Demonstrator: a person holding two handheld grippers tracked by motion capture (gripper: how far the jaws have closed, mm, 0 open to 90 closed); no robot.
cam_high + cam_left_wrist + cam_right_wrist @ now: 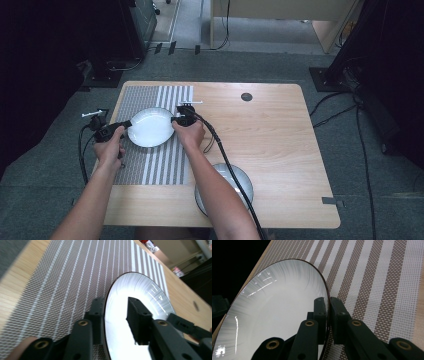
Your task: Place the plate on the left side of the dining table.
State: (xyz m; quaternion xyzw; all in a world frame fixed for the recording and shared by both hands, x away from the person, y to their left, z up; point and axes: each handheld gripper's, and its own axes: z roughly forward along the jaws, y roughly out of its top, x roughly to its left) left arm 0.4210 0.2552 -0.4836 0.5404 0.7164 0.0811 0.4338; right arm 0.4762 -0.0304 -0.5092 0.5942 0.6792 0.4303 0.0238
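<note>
the plate (150,127) sat on the striped mat (172,165), its right rim pinched by the right gripper (328,320) while the left gripper (116,322) straddled the other rim with spread jaws, so lifting one-sided could tip it.

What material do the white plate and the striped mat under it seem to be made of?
White plate: probably glazed ceramic; glossy highlights, thin dark rim.
Striped mat: apparently woven plastic or vinyl mesh; open weave visible, matte.

White plate (150,127) with dark rim, grey-and-white striped woven mat (165,165), light wooden table (280,145), black tongs (329,312).
</note>
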